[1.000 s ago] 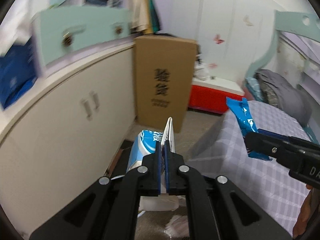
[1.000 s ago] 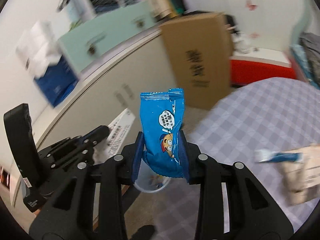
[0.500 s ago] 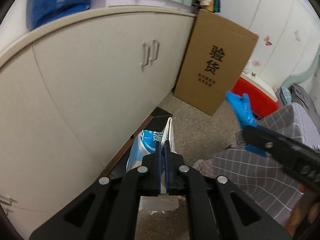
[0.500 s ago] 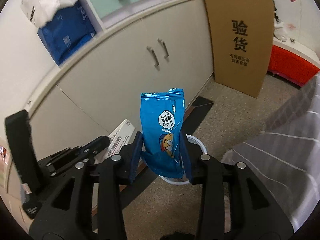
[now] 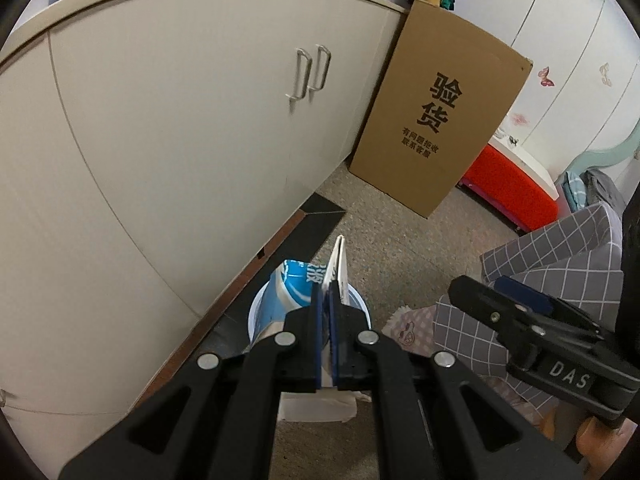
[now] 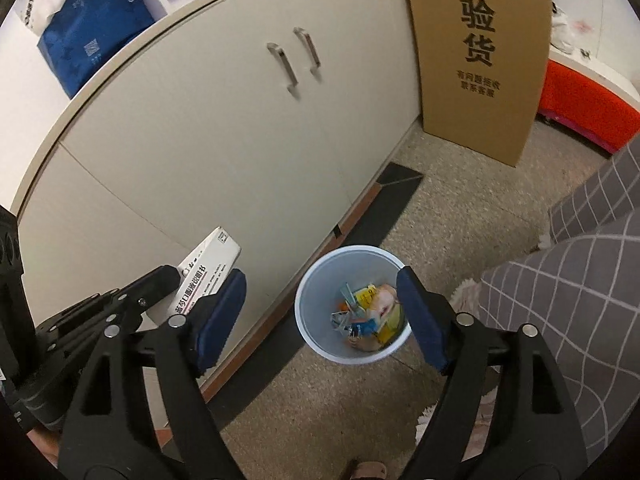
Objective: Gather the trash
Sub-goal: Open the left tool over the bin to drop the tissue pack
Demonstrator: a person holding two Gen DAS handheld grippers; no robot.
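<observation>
A white waste bin (image 6: pixel 354 304) stands on the speckled floor (image 6: pixel 460 224) at lower centre of the right wrist view, just beside the base of a cream cabinet (image 6: pixel 224 140); inside lie crumpled wrappers (image 6: pixel 366 312) in yellow, blue and orange. The right hand-held gripper (image 6: pixel 322 316) hangs over the bin with its blue-padded jaws spread wide and nothing between them. Only this view looks into the bin. In the left wrist view the bin (image 5: pixel 256 312) is largely hidden behind the left hand-held gripper (image 5: pixel 329 320), whose jaws are clamped on a flat white carton (image 5: pixel 336 264), seen edge-on, beside a blue-and-white package (image 5: pixel 290 292). The right wrist view shows the carton's face (image 6: pixel 208 272) at lower left, printed with black Chinese characters too small to read. A tall cardboard box (image 5: pixel 440 120) leaning against the cabinet bears the characters 验货. The right gripper's body, at lower right of the left wrist view, reads "DAS". A grey checked cloth (image 6: pixel 592 272) fills the right edge, and a red-sided box (image 5: pixel 508 184) sits beyond the cardboard.
</observation>
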